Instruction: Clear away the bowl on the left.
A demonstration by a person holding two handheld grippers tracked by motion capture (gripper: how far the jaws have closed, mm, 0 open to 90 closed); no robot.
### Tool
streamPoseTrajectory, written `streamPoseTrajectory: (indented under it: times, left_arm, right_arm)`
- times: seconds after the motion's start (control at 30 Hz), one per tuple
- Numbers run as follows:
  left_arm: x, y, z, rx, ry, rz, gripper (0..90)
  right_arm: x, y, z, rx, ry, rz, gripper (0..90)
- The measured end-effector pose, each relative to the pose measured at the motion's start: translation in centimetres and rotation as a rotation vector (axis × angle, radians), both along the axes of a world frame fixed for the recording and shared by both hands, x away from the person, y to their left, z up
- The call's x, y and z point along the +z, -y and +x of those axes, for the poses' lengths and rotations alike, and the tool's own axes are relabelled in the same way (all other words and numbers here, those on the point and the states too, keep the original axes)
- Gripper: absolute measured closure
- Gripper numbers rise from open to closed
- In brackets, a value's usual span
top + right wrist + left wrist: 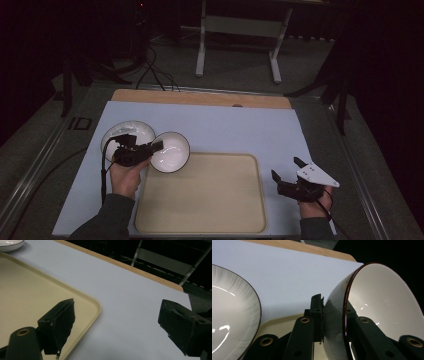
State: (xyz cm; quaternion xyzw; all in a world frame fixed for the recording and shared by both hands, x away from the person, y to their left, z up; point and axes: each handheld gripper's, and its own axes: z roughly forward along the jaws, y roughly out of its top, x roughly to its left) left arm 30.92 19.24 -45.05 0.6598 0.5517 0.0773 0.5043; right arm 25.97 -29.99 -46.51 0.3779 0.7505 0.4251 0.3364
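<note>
A white bowl with a dark rim (172, 152) hangs tilted over the far left corner of the beige tray (200, 200). My left gripper (157, 146) is shut on its near wall. In the left gripper view one jaw presses the glossy outside and the other the inside of this bowl (382, 305), with the left gripper (334, 312) clamped across the rim. A second, wider white bowl (127, 134) rests on the table just left of it, also seen at the left edge as a ribbed bowl (232, 320). My right gripper (286, 167) stands open and empty to the right of the tray.
A pale blue mat (225, 125) covers the table, with a wooden strip (200, 97) along its far edge. In the right gripper view the open right gripper (117, 315) straddles the tray's corner (95, 307) and bare mat. A metal desk frame (237, 30) stands beyond the table.
</note>
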Motion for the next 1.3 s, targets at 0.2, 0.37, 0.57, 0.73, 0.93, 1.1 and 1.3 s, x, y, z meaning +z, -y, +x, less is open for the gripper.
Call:
streamPoseTrajectory:
  times: [0.2,0.37,0.57,0.73,0.93,1.1,1.3]
  left_arm:
    - [-0.3,0.3,0.0,-0.009,-0.008,0.006,78.5]
    - [-0.6,0.6,0.1,-0.016,-0.018,0.013,78.5]
    - [-0.9,1.2,0.0,-0.035,-0.018,0.027,78.5]
    - [-1.3,1.6,0.1,-0.046,-0.031,0.033,78.5]
    - [-1.6,1.9,0.1,-0.059,-0.04,0.035,78.6]
    - [-1.9,2.7,0.0,-0.079,-0.052,0.05,78.5]
    - [-2.2,3.4,0.0,-0.096,-0.061,0.056,78.6]
  right_arm:
    - [0.0,0.0,0.0,0.0,0.001,0.0,13.5]
    - [0.0,0.0,0.0,0.0,0.001,0.0,13.5]
    - [0.0,0.0,0.0,0.0,0.002,0.0,13.5]
    - [0.0,0.0,0.0,0.0,0.002,0.0,13.5]
    - [0.0,0.0,0.0,-0.001,0.003,-0.001,13.5]
    - [0.0,0.0,0.0,0.0,0.003,-0.001,13.5]
    - [0.0,0.0,0.0,-0.001,0.004,-0.001,13.5]
